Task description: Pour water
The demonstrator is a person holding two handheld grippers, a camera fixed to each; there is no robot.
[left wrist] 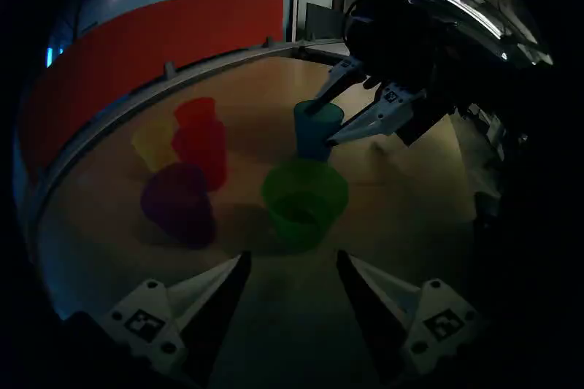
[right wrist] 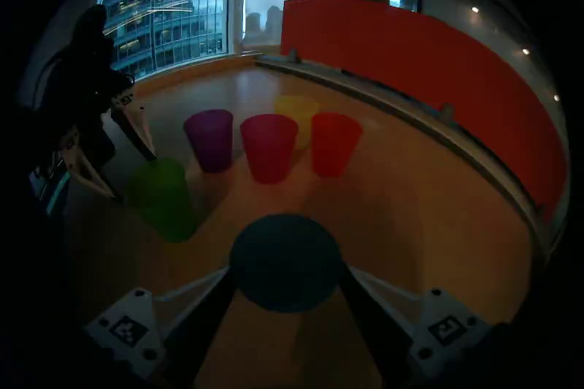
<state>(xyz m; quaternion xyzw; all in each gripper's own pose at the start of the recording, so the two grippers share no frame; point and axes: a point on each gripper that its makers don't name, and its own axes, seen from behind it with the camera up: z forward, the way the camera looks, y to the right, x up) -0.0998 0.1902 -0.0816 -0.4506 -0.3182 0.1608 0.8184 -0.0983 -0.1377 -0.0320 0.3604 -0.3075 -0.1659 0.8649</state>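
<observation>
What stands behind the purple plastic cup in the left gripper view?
A yellow plastic cup and two red plastic cups, one behind the other. The purple plastic cup covers part of the nearer one's base.

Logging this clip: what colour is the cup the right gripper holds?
Teal cup, best seen in the left gripper view.

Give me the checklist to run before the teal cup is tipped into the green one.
1. Right gripper shut on the teal cup: ok.
2. Green cup upright, mouth open: ok.
3. Teal cup over the green cup's mouth: not ok, it sits off to one side.
4. Left gripper steadying the green cup: not ok, it is open and short of the cup.
5. Water in the teal cup: cannot tell.
6. Purple cup clear of the pour line: ok.
</observation>
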